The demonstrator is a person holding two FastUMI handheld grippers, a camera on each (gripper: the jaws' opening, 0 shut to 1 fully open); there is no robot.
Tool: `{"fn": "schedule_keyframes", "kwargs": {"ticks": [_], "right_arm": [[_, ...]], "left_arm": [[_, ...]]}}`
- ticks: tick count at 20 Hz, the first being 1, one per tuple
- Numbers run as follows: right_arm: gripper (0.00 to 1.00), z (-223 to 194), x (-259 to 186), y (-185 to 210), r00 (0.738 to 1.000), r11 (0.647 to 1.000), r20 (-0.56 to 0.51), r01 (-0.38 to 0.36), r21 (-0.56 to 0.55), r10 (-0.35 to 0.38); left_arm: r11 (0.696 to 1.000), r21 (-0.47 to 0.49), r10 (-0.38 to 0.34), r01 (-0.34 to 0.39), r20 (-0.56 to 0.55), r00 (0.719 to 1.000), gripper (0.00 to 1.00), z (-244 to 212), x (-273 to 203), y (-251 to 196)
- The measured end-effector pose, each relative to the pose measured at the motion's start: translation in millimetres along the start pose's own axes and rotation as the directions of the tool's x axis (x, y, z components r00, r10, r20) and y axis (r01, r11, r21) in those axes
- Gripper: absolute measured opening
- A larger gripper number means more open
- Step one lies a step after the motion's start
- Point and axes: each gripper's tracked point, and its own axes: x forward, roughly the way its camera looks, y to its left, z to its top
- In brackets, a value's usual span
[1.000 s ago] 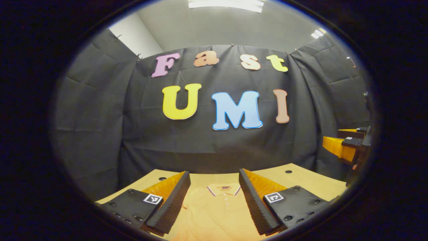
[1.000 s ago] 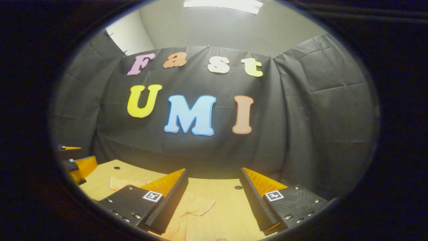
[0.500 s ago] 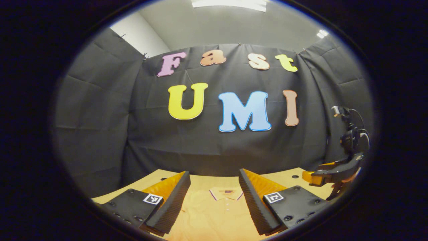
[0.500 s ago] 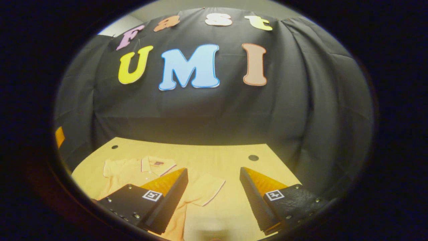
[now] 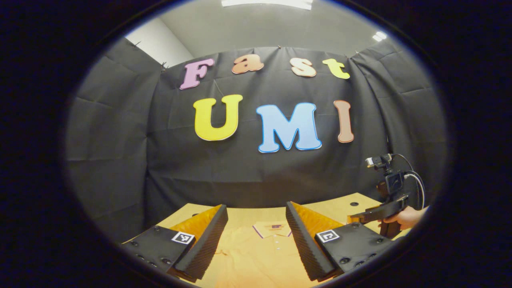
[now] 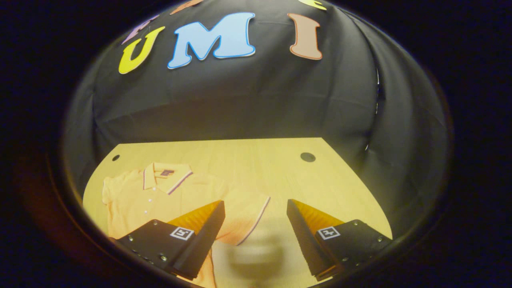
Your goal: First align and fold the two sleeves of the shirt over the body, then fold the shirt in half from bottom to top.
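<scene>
Lying flat on the wooden table point(image 6: 256, 160), one yellow polo shirt point(image 6: 160, 200) occupies the left part of the tabletop in the right gripper view, collar point(image 6: 166, 178) toward the far wall. One sleeve point(image 6: 248, 216) with dark trim reaches out to the right and ends between this gripper's fingers; the other sleeve, at the far left, sits close to the table's left edge. To the right of the shirt the tabletop is bare up to its right and far edges. Two round holes are counted there, one near the far right corner point(image 6: 307, 157) and one near the far left point(image 6: 115, 157).

The right gripper point(image 6: 256, 208) is spread wide above the sleeve, gripping nothing. A blurred patch sits just below the sleeve hem; what it is cannot be told.

In the left gripper view, the left gripper point(image 5: 256, 212) is likewise spread wide and empty, with the shirt's collar point(image 5: 273, 229) and button placket centred between its fingers. At the right, a hand point(image 5: 405, 218) holds the other gripper over the table.
</scene>
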Motion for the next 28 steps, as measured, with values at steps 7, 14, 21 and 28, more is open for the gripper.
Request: {"fn": "schedule_keyframes", "kwargs": {"ticks": [7, 14, 21, 28], "right_arm": [[0.96, -39, 57, -4, 0.982, 0.997, -0.185, 0.035, 0.07, -0.021], [0.91, -61, 83, -2, 0.964, 0.996, -0.265, 0.053, 0.073, -0.032], [0.57, -64, 82, 11, 0.965, 0.999, -0.261, 0.016, 0.048, -0.003], [0.1, -60, 81, 11, 0.961, 0.996, -0.276, 0.02, 0.082, 0.003]], "left_arm": [[0.999, 0.004, 0.044, -0.044, -0.039, 0.998, 0.94, -13, -3, 28], [0.995, -0.015, 0.095, -0.096, -0.085, 0.992, 0.95, -32, -14, 45], [0.99, -0.024, 0.135, -0.138, -0.101, 0.986, 0.94, -38, -26, 54], [0.987, -0.022, 0.158, -0.161, -0.105, 0.982, 0.94, -41, -38, 63]]}}
